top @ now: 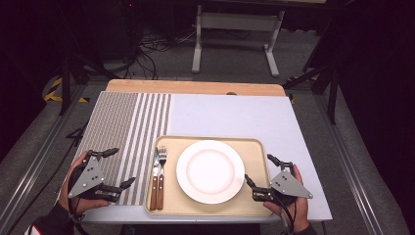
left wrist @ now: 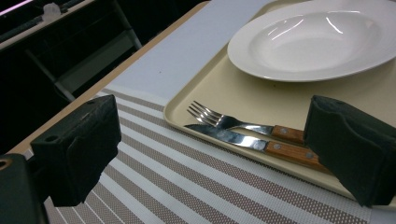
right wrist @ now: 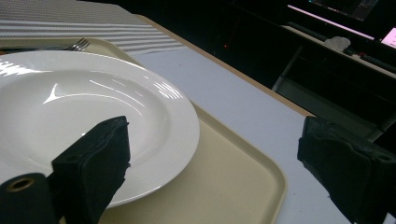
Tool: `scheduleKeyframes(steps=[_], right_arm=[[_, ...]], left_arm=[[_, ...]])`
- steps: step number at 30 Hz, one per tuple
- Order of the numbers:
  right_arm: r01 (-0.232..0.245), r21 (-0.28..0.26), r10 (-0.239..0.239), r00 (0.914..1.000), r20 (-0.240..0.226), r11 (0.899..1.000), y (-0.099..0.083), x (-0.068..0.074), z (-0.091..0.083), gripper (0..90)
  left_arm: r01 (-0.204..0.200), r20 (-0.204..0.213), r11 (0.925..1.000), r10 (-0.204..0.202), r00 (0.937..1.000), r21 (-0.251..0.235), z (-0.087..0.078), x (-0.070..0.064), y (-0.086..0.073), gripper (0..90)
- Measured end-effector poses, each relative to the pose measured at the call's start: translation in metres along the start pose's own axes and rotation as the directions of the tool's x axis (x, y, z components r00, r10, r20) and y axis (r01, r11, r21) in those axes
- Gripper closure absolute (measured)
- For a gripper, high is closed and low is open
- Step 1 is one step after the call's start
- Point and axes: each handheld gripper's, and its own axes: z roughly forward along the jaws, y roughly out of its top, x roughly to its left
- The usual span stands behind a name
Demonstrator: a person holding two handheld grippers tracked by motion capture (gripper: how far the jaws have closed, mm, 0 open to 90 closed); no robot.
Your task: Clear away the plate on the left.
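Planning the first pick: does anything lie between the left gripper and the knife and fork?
Nothing visible does. The left gripper hangs open over the striped placemat; the knife and fork lie just inside the tray rim.

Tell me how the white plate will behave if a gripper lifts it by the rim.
The plate looks glazed and glossy, so it is probably slippery between the pads. It seems stiff and likely breakable if dropped. Its shallow, wide shape lies flat on the tray, so it should not tip.

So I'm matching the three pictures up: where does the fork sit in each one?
High view: fork lies on the tray's left side, right of the knife.
Left gripper view: middle, fork between the jaws, beyond the knife.
Right gripper view: tines at upper left, behind the plate.
Shared landmark: the white plate.
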Motion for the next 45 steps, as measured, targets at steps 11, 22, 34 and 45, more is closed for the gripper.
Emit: scheduleKeyframes(steps=[11, 22, 34, 45], right_arm=[[-0.002, 0.008, 0.001, 0.9998, 0.018, 1.0, -0.002, -0.002, -0.001, 9.9], [-0.022, 0.022, 0.021, 0.9994, 0.028, 1.0, -0.009, -0.01, -0.002, 9.6], [-0.015, 0.012, 0.014, 0.9995, 0.029, 1.0, -0.009, -0.009, -0.006, 9.5], [-0.008, 0.017, 0.008, 0.9995, 0.031, 1.0, -0.007, -0.007, -0.005, 9.6]], left_arm=[[0.09, -0.043, 0.9959, -0.09, 0.995, -0.012, 0.002, -0.005, -0.017, 5.4], [0.178, -0.014, 0.9841, -0.178, 0.984, -0.001, 0.007, -0.019, -0.034, 4.4], [0.138, 0.001, 0.9901, -0.139, 0.9904, 0.021, 0.011, -0.027, -0.031, 3.5], [0.125, 0.013, 0.992, -0.125, 0.992, 0.018, 0.011, -0.029, -0.031, 3.4]])
